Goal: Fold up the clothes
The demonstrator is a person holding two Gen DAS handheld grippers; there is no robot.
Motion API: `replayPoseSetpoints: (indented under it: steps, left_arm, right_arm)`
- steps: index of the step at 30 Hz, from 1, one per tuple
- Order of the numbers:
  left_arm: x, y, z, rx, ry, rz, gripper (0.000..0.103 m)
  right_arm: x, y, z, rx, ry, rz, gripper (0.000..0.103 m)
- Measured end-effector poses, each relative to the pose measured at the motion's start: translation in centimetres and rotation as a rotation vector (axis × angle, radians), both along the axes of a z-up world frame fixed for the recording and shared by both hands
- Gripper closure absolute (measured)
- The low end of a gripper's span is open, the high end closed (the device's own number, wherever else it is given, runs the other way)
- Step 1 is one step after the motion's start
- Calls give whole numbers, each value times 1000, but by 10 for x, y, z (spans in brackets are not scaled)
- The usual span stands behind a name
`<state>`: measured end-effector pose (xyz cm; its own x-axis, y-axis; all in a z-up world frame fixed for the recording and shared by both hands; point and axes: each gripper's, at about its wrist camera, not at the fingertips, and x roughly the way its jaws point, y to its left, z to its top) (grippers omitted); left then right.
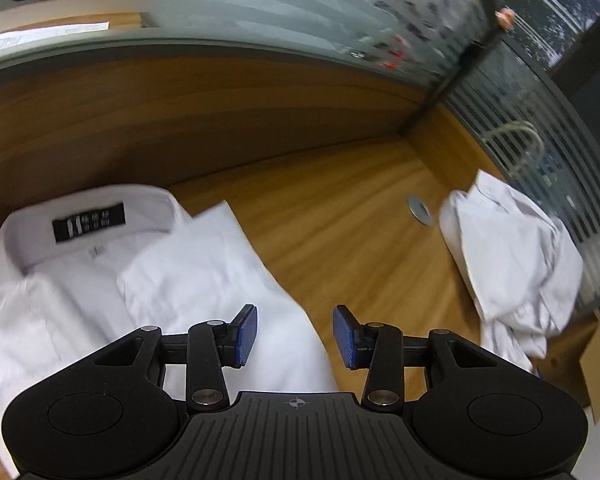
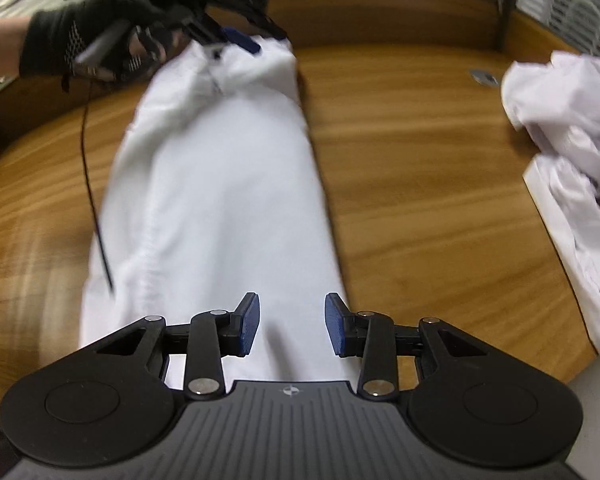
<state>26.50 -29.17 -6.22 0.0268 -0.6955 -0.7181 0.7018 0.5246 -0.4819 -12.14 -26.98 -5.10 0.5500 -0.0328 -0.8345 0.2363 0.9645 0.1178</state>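
Observation:
A white dress shirt (image 1: pixel 148 280) lies on the wooden desk, folded into a long narrow strip, its collar with a black label (image 1: pixel 88 224) toward the back wall. My left gripper (image 1: pixel 295 334) is open and empty, just above the shirt's right edge near the collar end. In the right wrist view the same shirt (image 2: pixel 224 200) runs away from me; my right gripper (image 2: pixel 292 326) is open and empty over its near end. The left gripper (image 2: pixel 236 40), held by a black-gloved hand, shows at the far collar end.
A crumpled pile of white clothes (image 1: pixel 512 264) (image 2: pixel 572 128) lies at the desk's right side. A metal cable grommet (image 1: pixel 418 208) sits in the desk (image 2: pixel 420 168). Wooden partition walls with frosted glass close the back and right. A thin black cable (image 2: pixel 94 200) hangs left of the shirt.

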Motion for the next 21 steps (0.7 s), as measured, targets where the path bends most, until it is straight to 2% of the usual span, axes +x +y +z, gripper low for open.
replayPoseSetpoints:
  steps: [2,5,8,9,10,13,15,17,19,21]
  left_arm:
    - [10,-6,-4,-3,17,16,59]
    - [23,-16,-11,10,39,27,60]
    - [36,-25,-21,42,76,49,61]
    - [39,-27,-26,61,84,65,68]
    - [42,-28,-30,83,91,81,82]
    - [51,-28,-43,123,122,127,99]
    - [55,-24,-48,113,154,154,99]
    - [56,-23,-50,103,161,168,99]
    - [50,-24,-47,109,118,163,99]
    - [44,-27,-44,115,85,163,99]
  right_arm:
    - [-4,-7,-6,10,18,-8,61]
    - [-8,-13,-12,31,25,-17,54]
    - [-11,-20,-17,60,33,-22,51]
    - [-11,-22,-19,69,39,-22,51]
    - [-11,-24,-22,80,44,-22,51]
    - [-12,-27,-28,108,53,-18,51]
    - [-12,-28,-31,121,57,-12,52]
    - [-13,-29,-32,134,62,-17,65]
    - [-15,-30,-32,140,64,-24,96]
    - [-19,-27,-29,120,67,-27,100]
